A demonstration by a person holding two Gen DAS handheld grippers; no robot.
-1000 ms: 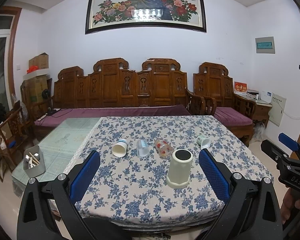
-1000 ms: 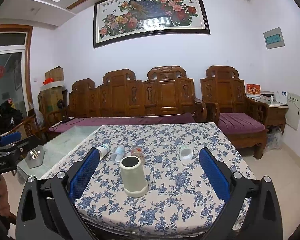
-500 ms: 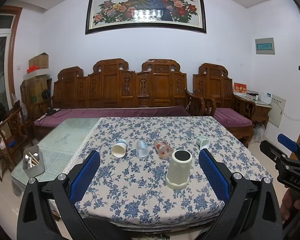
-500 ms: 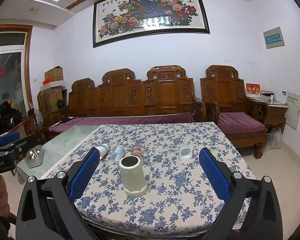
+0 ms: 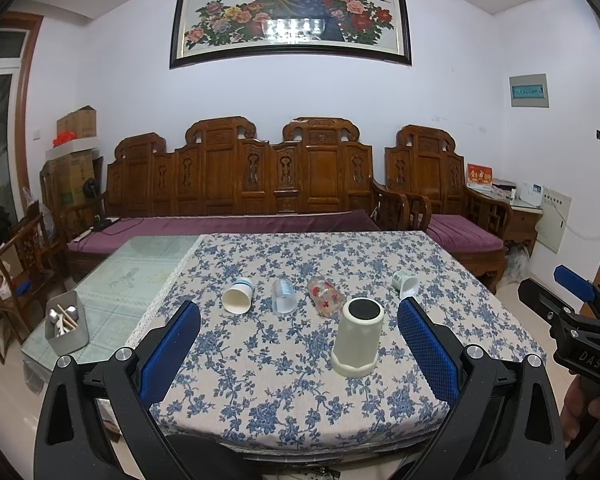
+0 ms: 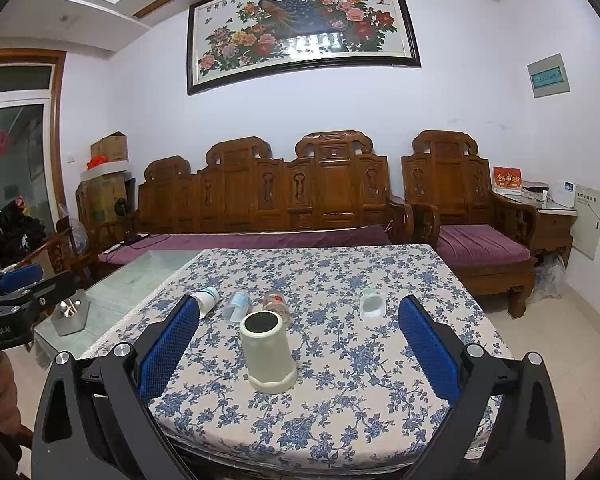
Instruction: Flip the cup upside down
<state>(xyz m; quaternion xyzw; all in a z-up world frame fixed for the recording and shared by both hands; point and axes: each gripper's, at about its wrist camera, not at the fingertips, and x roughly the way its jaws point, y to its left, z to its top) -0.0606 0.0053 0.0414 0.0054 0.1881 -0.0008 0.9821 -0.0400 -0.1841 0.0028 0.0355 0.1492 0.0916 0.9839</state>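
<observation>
A tall cream cup [image 5: 357,338] stands mouth-down on the floral tablecloth [image 5: 260,376], its dark round base on top; it also shows in the right wrist view [image 6: 267,350]. Behind it several cups lie on their sides: a white paper cup [image 5: 238,296], a clear cup [image 5: 283,296], a red-patterned glass [image 5: 325,296] and a small green-white cup [image 5: 406,282]. My left gripper [image 5: 298,352] is open and empty, hovering at the table's near edge. My right gripper [image 6: 298,350] is open and empty, also at the near edge; the cream cup stands well ahead of its fingers.
A grey metal holder [image 5: 66,326] with utensils stands on the glass table part at the left. A carved wooden sofa [image 5: 260,184] with purple cushions runs behind the table. The other gripper shows at each view's side edge [image 5: 572,320].
Nothing on the table has moved. Both grippers stay open and have only drifted slightly.
</observation>
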